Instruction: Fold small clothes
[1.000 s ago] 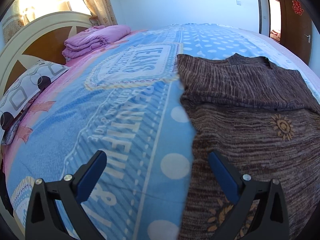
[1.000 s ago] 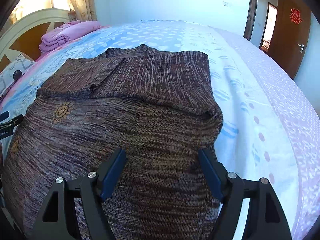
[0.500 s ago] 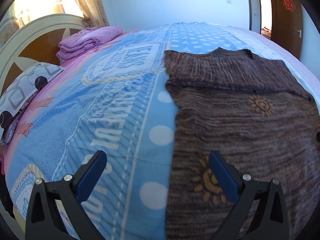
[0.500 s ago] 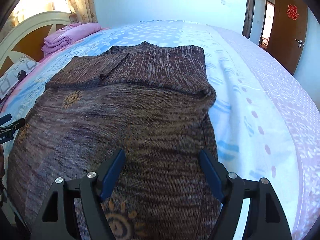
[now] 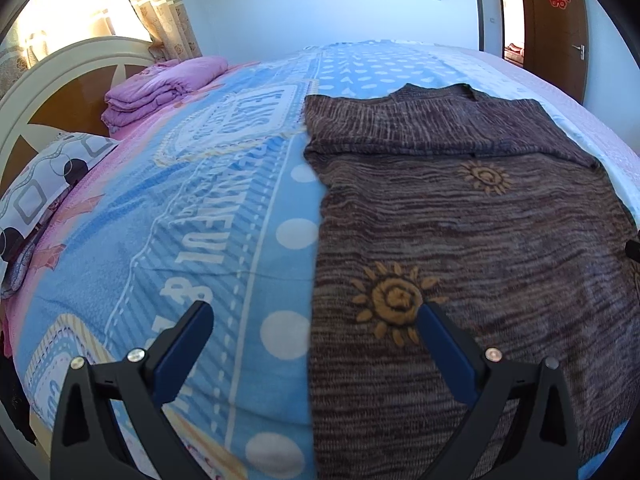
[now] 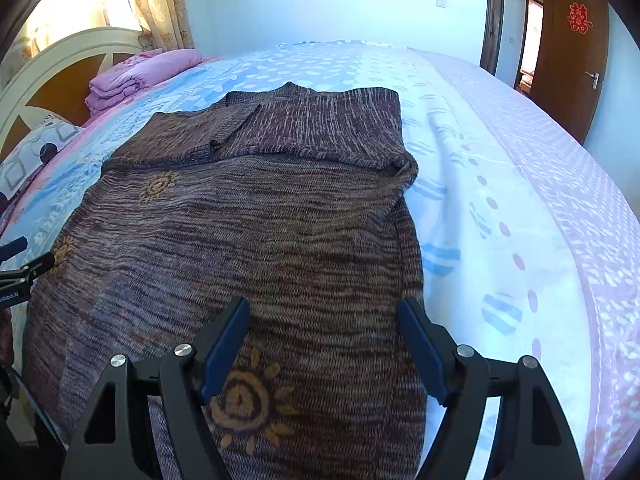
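Observation:
A brown knitted sweater (image 5: pixel 460 220) with yellow sun patterns lies flat on the bed, its sleeves folded across the chest at the far end; it also shows in the right wrist view (image 6: pixel 256 240). My left gripper (image 5: pixel 314 324) is open and empty, hovering over the sweater's left edge near the hem. My right gripper (image 6: pixel 324 320) is open and empty above the sweater's near right part. The left gripper's tip shows at the left edge of the right wrist view (image 6: pixel 20 264).
The bed has a blue patterned sheet (image 5: pixel 180 220) and a pink-dotted side (image 6: pixel 560 220). A folded pink quilt (image 5: pixel 160 88) and a patterned pillow (image 5: pixel 44 188) lie by the headboard (image 5: pixel 52 92). A brown door (image 6: pixel 572 48) stands at the far right.
Both grippers have pulled back towards the sweater's hem; more of the near part and its sun patterns now shows. Both stay open.

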`<state>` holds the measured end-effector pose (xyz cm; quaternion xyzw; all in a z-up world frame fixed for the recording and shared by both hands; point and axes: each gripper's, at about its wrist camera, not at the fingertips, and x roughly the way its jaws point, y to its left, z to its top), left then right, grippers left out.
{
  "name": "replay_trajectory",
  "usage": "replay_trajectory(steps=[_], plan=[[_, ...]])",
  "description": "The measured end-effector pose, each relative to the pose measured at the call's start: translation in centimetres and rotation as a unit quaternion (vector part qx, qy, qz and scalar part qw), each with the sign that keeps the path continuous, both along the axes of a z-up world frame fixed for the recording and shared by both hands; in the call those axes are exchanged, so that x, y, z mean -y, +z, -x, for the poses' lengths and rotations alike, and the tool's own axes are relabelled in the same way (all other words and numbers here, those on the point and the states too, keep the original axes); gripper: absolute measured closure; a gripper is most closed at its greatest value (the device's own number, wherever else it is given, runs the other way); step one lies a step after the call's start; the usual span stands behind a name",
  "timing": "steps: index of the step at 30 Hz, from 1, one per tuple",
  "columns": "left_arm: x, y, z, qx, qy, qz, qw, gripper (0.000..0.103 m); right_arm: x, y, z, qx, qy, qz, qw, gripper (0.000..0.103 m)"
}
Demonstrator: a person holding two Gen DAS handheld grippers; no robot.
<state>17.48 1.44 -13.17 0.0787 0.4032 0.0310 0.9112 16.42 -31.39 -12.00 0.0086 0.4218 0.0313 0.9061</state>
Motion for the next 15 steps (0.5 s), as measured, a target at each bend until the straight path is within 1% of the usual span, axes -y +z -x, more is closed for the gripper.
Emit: replay_trajectory(steps=[6, 12, 15], plan=[[0.2, 0.0, 1.2, -0.007, -0.010, 0.002, 0.9999, 0.000, 0.1, 0.1, 1.5, -0.002, 0.000, -0.006, 1.000, 0.026], [0.1, -0.2, 3.4, -0.014, -0.027, -0.001, 0.9995, 0.000, 0.1, 0.2, 3.6, -0.006, 0.002, -0.009, 1.000, 0.026], [-0.1, -0.2, 4.2, -0.015, -0.028, -0.003, 0.9995, 0.000, 0.0, 0.2, 4.8, -0.005, 0.005, -0.012, 1.000, 0.026]])
